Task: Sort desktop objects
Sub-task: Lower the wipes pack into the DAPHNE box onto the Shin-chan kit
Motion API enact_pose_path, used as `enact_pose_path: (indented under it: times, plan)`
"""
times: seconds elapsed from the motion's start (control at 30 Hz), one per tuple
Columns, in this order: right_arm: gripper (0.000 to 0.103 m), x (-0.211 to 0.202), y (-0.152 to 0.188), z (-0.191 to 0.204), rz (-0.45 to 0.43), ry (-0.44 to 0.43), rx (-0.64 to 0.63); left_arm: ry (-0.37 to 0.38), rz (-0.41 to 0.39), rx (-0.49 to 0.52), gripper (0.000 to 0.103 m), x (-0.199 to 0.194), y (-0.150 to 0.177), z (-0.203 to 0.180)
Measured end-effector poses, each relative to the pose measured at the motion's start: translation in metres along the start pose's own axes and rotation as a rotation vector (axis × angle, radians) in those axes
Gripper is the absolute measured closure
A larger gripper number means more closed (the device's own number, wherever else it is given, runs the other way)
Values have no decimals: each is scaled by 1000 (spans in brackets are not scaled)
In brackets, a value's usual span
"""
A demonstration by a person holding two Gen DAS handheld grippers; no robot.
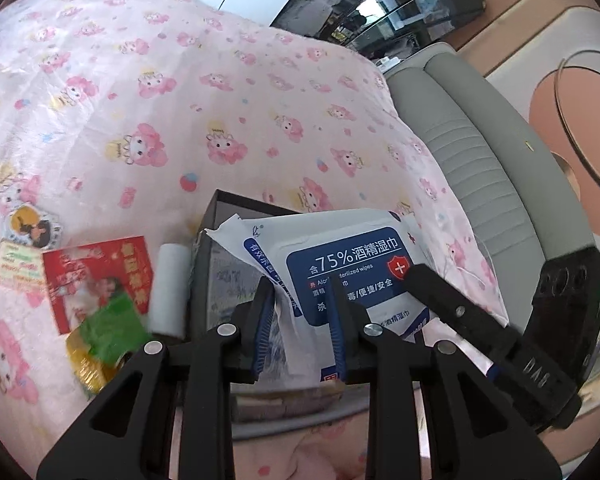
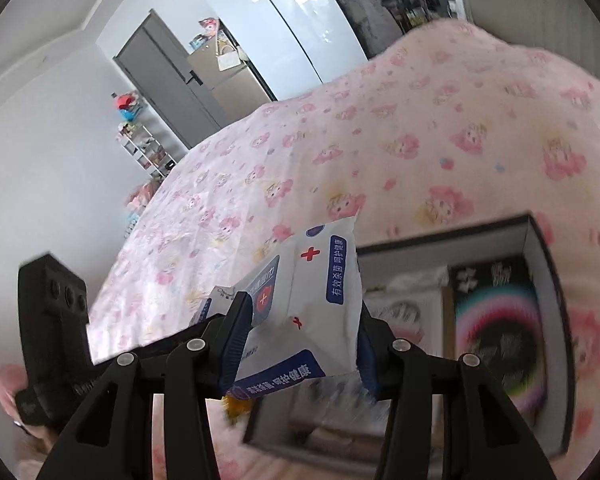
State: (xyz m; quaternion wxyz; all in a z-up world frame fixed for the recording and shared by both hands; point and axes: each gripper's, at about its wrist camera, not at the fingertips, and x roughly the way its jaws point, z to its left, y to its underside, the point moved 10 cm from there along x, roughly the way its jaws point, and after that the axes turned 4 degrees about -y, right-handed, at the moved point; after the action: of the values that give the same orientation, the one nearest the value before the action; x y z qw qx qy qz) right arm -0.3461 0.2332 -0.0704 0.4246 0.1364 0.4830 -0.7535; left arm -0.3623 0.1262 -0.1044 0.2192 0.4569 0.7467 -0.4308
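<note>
A white and blue pack of 75% alcohol wipes [image 1: 352, 264] hangs over an open dark box [image 1: 216, 216]. My left gripper [image 1: 302, 320] is shut on the pack's left edge, the wrapper pinched between its blue pads. From the right, a finger of the other gripper [image 1: 452, 308] reaches onto the same pack. In the right wrist view my right gripper [image 2: 300, 340] is shut on the wipes pack [image 2: 320, 280], which stands tilted above the box [image 2: 540, 264]. The left gripper's black body [image 2: 52, 320] shows at the left.
A pink cartoon-print cloth [image 1: 180, 100] covers the table. Left of the box lie a white roll [image 1: 170, 288], a red packet [image 1: 100, 276], a green and yellow packet [image 1: 108, 332] and a sticker card [image 1: 32, 228]. A dark rainbow card [image 2: 496, 340] lies in the box. Grey seat [image 1: 480, 160] at right.
</note>
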Motion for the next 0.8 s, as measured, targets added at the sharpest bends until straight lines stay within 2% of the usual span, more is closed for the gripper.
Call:
enact_pose_path:
  times: [0.1,0.27,0.43,0.53,0.6,0.67,0.73,0.8]
  plan:
    - [58,15,6,-19,6,33,-28,-33,35,23,76,28,3,-3]
    - [58,37,16,-66,51,22,113,-70,91,28,76,68,10,3]
    - [58,55,23,-94,71,54,225,-117,123,48,76,95,16,10]
    - [57,69,39,-101,149,81,254,-145,142,60,77,112,20,14]
    - [51,75,51,-105,216,106,282,-169,158,73,79,121,23,16]
    - [50,75,59,-109,271,136,305,-210,186,107,77,125,30,14]
    - [50,65,54,-115,245,185,289,-239,195,130,75,124,33,13]
    - [50,55,49,-121,219,234,273,-277,163,157,72,115,33,13]
